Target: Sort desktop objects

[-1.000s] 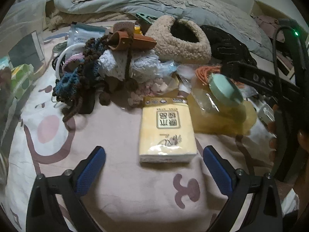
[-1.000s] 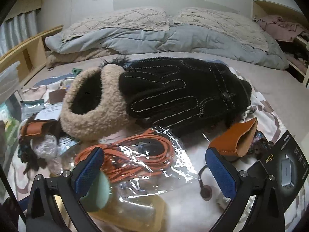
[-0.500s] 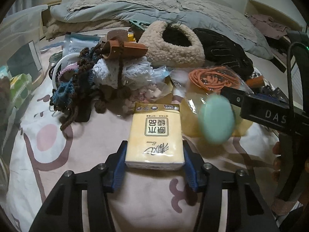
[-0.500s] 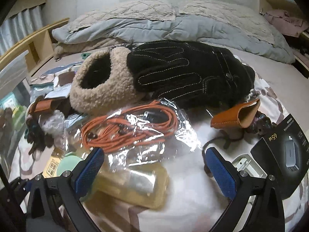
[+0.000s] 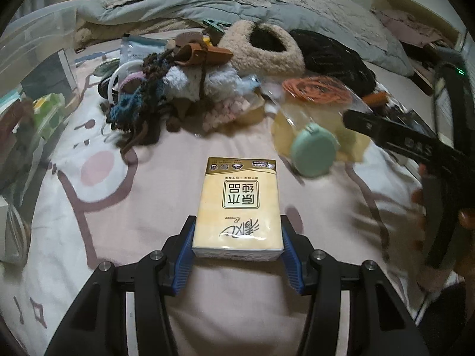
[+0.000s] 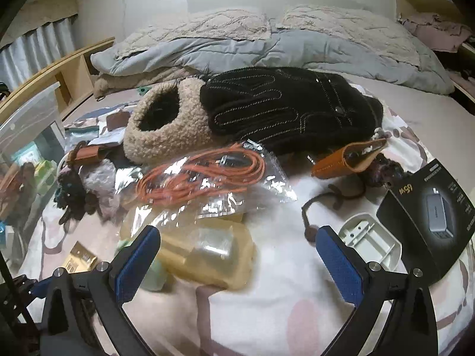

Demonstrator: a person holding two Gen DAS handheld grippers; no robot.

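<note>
My left tongs (image 5: 237, 243) squeeze the tissue pack (image 5: 239, 207), just above the bed (image 5: 104, 237). My right tongs (image 6: 237, 255) are wide open over a yellow bag (image 6: 207, 255), near the orange cable (image 6: 202, 175).

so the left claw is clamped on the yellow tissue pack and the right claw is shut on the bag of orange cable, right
Not quite. The left claw does clamp the yellow rectangular tissue pack, as the left wrist view shows. But the right claw is open and holds nothing: in the right wrist view its blue pads stand wide apart, and the clear plastic bag of coiled orange cable lies on the bed beyond them.
</note>
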